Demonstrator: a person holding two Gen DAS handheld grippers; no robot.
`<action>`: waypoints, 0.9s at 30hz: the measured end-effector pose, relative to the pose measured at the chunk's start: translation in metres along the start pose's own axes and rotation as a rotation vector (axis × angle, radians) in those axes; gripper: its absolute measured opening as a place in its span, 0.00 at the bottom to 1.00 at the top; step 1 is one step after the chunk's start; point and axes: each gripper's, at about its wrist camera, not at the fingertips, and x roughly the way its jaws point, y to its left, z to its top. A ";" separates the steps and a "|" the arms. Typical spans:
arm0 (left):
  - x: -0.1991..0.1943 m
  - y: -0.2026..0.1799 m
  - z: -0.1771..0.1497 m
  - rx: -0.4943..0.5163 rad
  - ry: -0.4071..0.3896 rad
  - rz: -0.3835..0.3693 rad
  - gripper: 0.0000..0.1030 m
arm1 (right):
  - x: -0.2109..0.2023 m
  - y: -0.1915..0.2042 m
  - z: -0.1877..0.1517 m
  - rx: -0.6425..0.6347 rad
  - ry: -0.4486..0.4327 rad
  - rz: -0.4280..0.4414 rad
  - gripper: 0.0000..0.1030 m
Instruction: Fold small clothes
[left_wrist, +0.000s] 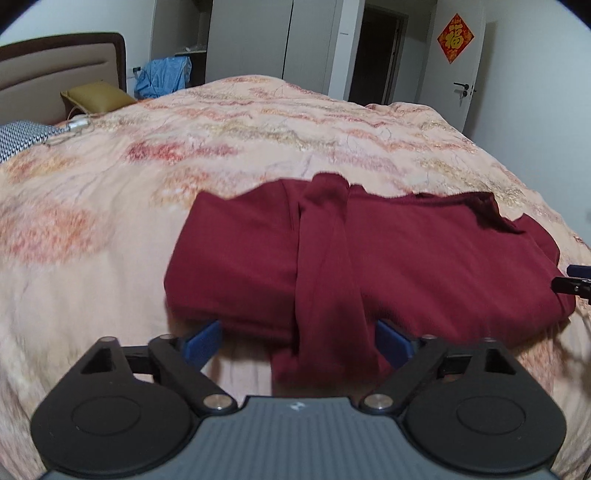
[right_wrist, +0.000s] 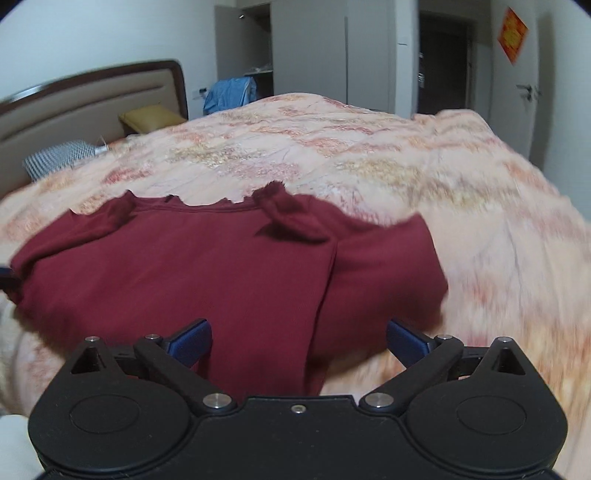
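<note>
Fabric fills the left wrist view: the maroon top (left_wrist: 369, 254) lies partly folded on the bed (left_wrist: 110, 221), close to its near edge, with a sleeve (left_wrist: 325, 280) laid lengthwise over the body and hanging toward us. Our left gripper (left_wrist: 298, 338) stands wide open, holding nothing — its blue fingers (left_wrist: 205, 338) straddle the sleeve end at the garment's near hem. At the right edge of this view, the tip of the other gripper shows beside the cloth.

From the right wrist view, the same top (right_wrist: 184, 269) spreads toward the headboard (right_wrist: 92, 99), neckline away from us. Our right gripper (right_wrist: 299, 339) is also spread wide and empty, its fingers (right_wrist: 406, 339) flanking the near hem.

We judge the knit light, soft and limp — it will sag and slide on the quilt, so we'd pinch the doubled hem edge, both layers together.
</note>
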 end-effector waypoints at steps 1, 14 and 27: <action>0.000 0.001 -0.003 -0.013 0.005 -0.005 0.78 | -0.005 0.002 -0.004 0.014 -0.004 0.010 0.89; -0.021 0.013 0.012 -0.168 -0.017 -0.065 0.08 | -0.024 -0.006 0.001 0.169 0.003 0.040 0.05; -0.023 0.036 -0.004 -0.302 0.057 -0.031 0.04 | -0.025 -0.014 -0.014 0.187 0.068 0.033 0.06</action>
